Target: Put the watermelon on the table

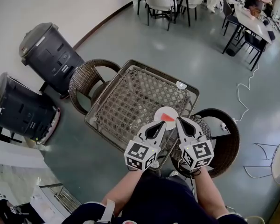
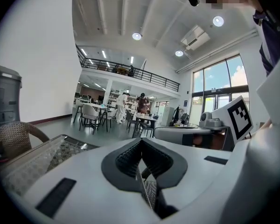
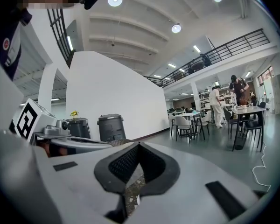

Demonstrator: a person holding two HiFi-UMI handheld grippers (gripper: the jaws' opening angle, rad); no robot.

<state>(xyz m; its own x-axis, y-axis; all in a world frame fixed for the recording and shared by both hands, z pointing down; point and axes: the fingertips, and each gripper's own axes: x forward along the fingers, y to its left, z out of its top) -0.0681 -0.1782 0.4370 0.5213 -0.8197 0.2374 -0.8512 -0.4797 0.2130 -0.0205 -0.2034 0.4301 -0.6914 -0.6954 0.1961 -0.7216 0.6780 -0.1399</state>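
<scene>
head view: watermelon slice point(image 1: 168, 117) lying on white plate point(image 1: 158, 111) atop wicker table point(image 1: 126, 92); left gripper point(image 1: 161, 124) and right gripper point(image 1: 179, 121) side by side, tips over plate's near edge | left gripper view: jaws pressed together, nothing between | right gripper view: jaws pressed together, empty; grey bin point(image 3: 111, 127) beyond

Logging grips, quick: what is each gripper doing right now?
Left gripper: closed, holding nothing.
Right gripper: closed, holding nothing.
</scene>
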